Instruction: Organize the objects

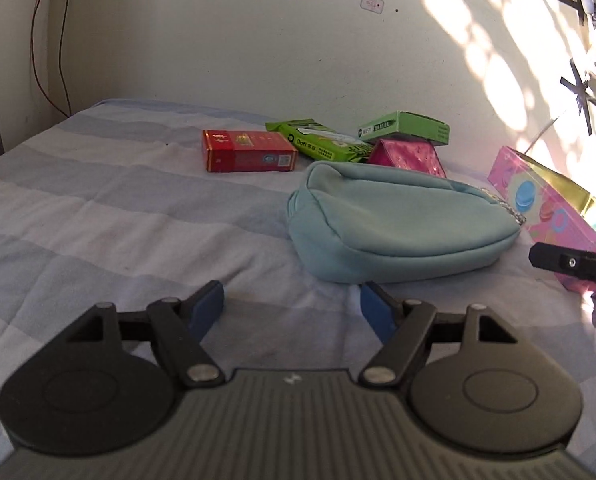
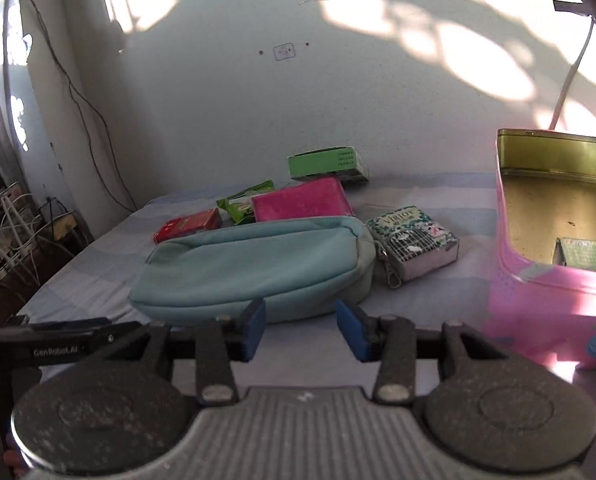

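Right wrist view: right claw point(image 2: 300, 330) apart, empty, just short of teal pouch point(image 2: 253, 264) lying on bed point(image 2: 97, 280); left claw point(image 1: 291, 308) apart too; I'd pinch the near seam, then lift toward pink tin point(image 2: 538, 280).

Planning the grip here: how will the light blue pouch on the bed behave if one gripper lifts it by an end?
The pouch looks like soft fabric with rounded, sagging sides, so it will probably droop rather than stay stiff. It lies flat and wide on the bed, so rolling seems unlikely. The metal clip at its end may dangle.
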`<state>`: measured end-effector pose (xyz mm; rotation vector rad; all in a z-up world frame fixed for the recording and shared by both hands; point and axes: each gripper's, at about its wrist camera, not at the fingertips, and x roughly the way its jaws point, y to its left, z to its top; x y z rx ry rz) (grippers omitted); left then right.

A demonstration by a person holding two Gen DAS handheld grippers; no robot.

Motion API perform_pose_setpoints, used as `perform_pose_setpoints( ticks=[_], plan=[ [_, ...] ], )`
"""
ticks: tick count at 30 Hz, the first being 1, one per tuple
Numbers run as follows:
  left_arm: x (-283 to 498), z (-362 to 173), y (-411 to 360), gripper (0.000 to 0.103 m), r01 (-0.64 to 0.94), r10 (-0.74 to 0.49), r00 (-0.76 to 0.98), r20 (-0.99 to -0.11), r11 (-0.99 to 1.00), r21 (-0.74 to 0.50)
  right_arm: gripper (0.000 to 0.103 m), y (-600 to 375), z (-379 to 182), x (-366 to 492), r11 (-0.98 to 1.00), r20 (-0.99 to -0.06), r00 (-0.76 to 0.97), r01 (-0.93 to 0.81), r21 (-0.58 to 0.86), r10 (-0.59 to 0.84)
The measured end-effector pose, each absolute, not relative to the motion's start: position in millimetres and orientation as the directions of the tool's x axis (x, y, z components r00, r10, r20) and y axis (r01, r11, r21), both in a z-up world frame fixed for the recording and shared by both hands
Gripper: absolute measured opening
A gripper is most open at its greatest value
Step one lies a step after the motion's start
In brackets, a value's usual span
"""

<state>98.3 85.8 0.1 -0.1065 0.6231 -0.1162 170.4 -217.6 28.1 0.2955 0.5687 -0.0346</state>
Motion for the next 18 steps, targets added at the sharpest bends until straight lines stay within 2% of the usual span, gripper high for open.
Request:
perform_pose_setpoints(
  ticks=[7, 9, 18],
  plan=[
    [99, -2, 83, 0.080, 0.078, -0.122, 0.804, -0.582, 0.992, -0.100, 0.041, -204, 2, 168, 0.961, -0.583, 0.813, 0.153, 0.232, 0.011],
    [100, -2, 81, 0.081, 0.079, -0.119, 0.803, -0.583, 0.992, -0.094, 0.042, -205, 4, 162, 0.960, -0.550, 0.835, 0.158, 0.232, -0.004],
    [100, -1, 84, 0.082, 0.079, -0.126, 0.803, -0.582, 0.991, -0.105, 0.043, -211, 5, 169, 0.948, -0.571, 0.821, 0.179, 0.262, 0.003]
  ],
)
